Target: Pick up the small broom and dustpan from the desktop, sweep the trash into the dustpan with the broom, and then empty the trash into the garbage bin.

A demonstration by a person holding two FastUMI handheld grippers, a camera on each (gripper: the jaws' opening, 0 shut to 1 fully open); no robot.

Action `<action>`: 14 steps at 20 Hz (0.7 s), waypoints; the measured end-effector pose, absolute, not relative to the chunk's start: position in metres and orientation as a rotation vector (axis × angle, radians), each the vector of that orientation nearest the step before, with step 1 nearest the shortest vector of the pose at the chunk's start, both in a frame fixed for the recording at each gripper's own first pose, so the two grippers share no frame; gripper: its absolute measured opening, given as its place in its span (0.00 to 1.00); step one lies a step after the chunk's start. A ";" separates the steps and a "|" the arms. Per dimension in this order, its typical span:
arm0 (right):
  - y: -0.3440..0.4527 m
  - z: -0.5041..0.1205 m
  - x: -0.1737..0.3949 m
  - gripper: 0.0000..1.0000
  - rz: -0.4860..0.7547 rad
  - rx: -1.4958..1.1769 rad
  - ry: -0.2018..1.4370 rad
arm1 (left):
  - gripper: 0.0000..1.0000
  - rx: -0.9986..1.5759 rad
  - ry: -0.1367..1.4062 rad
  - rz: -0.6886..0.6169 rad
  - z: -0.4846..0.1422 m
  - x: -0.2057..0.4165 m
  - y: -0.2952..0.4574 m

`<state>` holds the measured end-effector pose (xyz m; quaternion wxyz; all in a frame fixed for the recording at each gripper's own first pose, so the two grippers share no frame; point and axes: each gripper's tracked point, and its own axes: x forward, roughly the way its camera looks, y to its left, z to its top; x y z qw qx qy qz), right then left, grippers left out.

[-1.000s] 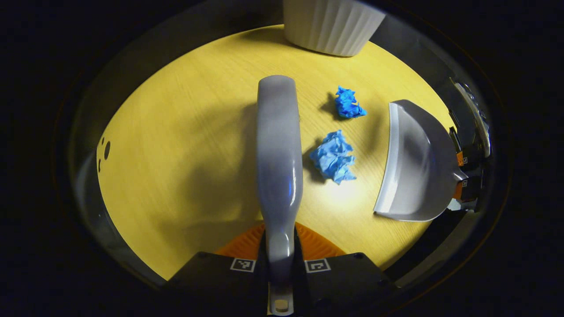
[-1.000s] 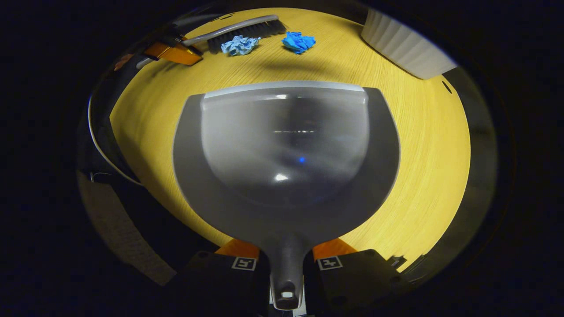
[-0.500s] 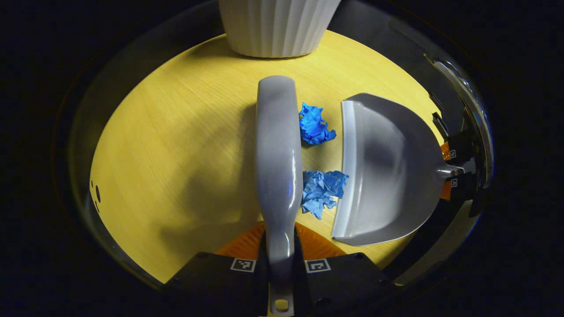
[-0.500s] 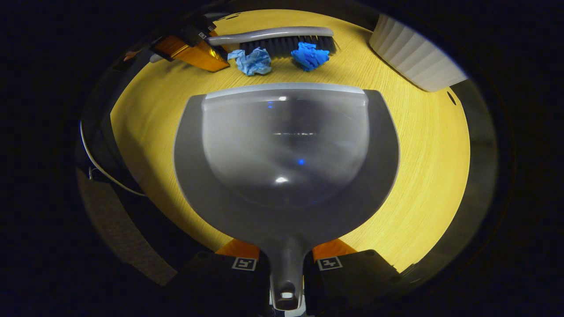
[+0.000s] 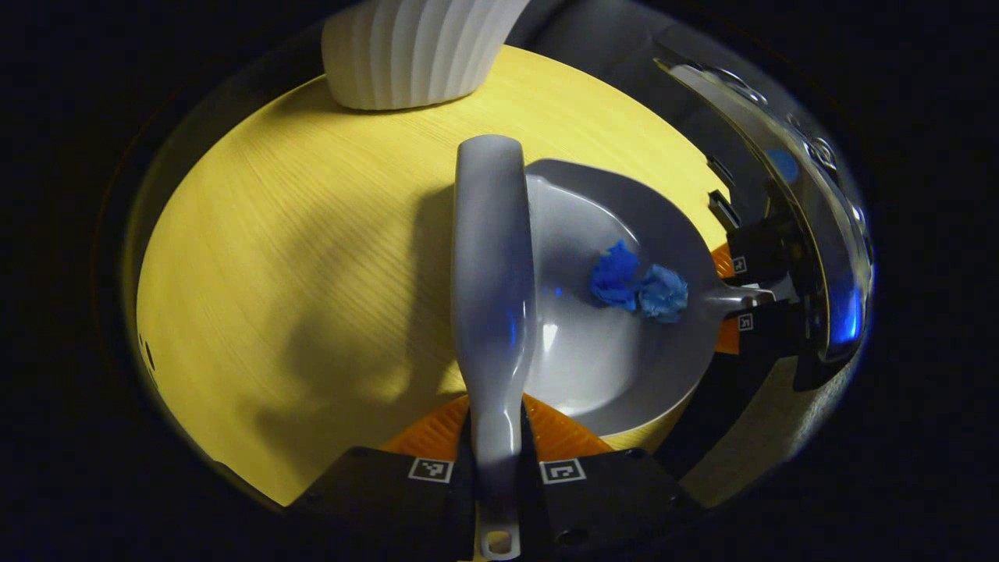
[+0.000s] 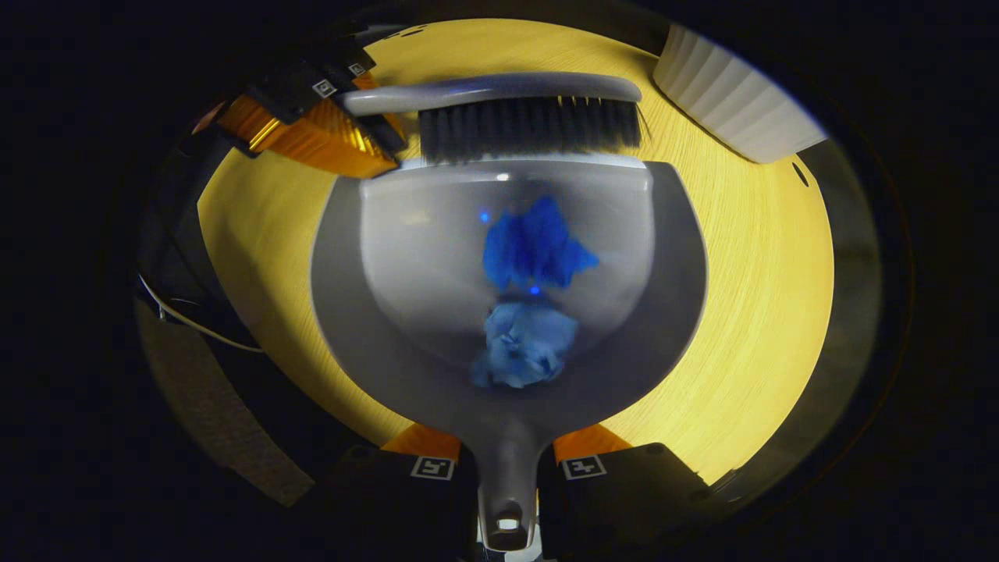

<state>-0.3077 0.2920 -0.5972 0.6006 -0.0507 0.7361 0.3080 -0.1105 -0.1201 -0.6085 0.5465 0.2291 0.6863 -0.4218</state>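
My left gripper point(image 5: 497, 460) is shut on the handle of the small grey broom point(image 5: 492, 265), which runs straight ahead over the lip of the dustpan. In the right gripper view the broom point(image 6: 499, 90) lies across the front edge of the pan with its black bristles point(image 6: 531, 129) down. My right gripper point(image 6: 506, 460) is shut on the handle of the grey dustpan point(image 6: 390, 257), which rests on the yellow table. Two crumpled blue paper balls sit inside the pan: a dark blue one point(image 6: 535, 246) and a lighter one point(image 6: 521, 345) nearer the handle. In the left gripper view the dustpan point(image 5: 577, 359) holds both balls point(image 5: 638, 285), with the right gripper point(image 5: 741, 293) behind it.
A white ribbed garbage bin point(image 5: 414, 51) stands at the far side of the round yellow table point(image 5: 273, 257); in the right gripper view the bin point(image 6: 734, 86) is at the upper right. The table edge point(image 6: 780, 390) curves close on the right.
The broom swept toward the dustpan and pushed both blue paper balls from the table into the pan. Broom and pan now meet at the pan's lip.
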 end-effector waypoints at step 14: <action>0.293 -0.599 -0.301 0.35 0.566 -0.032 1.662 | 0.26 0.543 1.590 -0.512 -0.633 -0.098 -0.067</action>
